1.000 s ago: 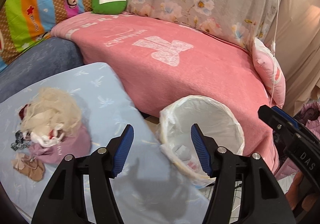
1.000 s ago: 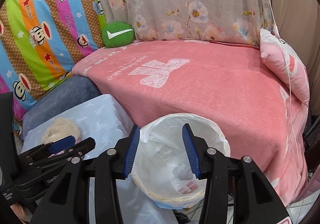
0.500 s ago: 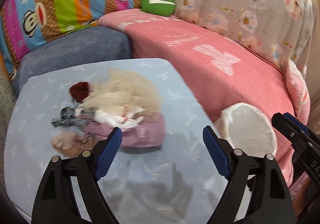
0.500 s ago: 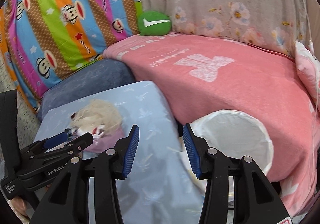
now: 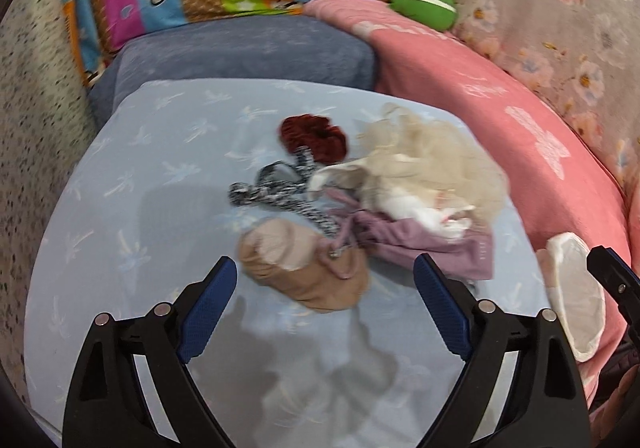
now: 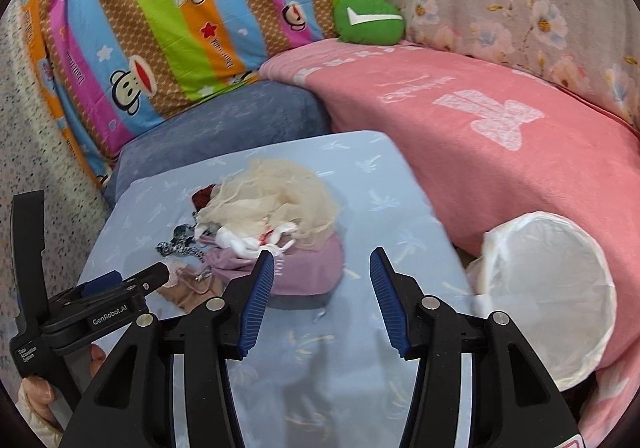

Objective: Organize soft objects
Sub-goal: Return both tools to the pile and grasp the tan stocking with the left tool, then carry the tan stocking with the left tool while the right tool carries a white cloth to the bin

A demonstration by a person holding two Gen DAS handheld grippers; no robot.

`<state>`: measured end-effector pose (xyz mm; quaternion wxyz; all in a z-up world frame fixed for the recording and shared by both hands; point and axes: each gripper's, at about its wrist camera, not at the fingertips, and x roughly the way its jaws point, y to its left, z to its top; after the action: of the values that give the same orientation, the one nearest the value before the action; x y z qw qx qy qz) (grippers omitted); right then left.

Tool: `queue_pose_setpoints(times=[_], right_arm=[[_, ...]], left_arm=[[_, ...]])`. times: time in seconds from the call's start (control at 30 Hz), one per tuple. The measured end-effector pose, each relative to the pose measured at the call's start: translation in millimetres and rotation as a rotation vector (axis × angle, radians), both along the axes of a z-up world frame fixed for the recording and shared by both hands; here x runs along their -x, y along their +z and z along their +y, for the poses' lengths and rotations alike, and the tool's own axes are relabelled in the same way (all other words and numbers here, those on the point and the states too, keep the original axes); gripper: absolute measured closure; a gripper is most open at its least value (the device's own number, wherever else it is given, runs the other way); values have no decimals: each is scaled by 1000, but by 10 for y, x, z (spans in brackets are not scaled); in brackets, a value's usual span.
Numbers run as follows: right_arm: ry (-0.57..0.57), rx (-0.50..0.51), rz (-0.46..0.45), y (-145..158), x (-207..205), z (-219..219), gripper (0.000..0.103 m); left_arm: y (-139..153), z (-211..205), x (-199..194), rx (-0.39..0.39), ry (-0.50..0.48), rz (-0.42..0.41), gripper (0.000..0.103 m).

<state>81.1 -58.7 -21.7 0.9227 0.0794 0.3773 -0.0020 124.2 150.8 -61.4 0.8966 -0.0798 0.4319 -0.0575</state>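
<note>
Left wrist: left gripper (image 5: 325,294) fingers opening wide, empty; right gripper (image 6: 322,288) fingers opening, empty.

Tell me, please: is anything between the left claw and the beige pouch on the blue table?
Nothing visible. The left claw, opening and empty, has only bare blue table before the beige pouch.

Bright even indoor light, soft shadows near bottom, slight motion blur, fisheye-curved dark corners
</note>
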Motion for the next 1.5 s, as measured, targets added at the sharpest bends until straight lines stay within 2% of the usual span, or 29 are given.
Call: queue_pose_setpoints(times=[0.2, 0.4, 0.63, 0.67, 0.73, 0.83, 0.9, 1.13, 1.5], right_arm=[[45, 8, 34, -184, -268, 305, 54], [73, 3, 54, -313, -596, 519, 54], [106, 13, 119, -631, -927, 728, 56], [108, 17, 130, -680, -956, 747, 58], [114, 18, 156, -788, -1014, 769, 64], [116, 14, 178, -884, -1057, 763, 78], [122, 3, 187, -907, -1062, 754, 92], [146, -30, 130, -657, -880, 767, 95], [152, -66, -57, 221, -407, 670, 96]], left_arm=[[-181, 324, -132, 19, 70, 41, 17], [-271, 389, -279, 66, 54, 62, 21], [-407, 284, -379, 89, -8, 105, 52], [-422, 278, -384, 93, -12, 110, 59], [-449, 274, -384, 100, -17, 120, 65], [-463, 288, -372, 111, -21, 125, 74], [-449, 297, -357, 113, -23, 121, 79], [-241, 276, -265, 114, -28, 75, 86], [435, 157, 13, 124, -67, -80, 87]])
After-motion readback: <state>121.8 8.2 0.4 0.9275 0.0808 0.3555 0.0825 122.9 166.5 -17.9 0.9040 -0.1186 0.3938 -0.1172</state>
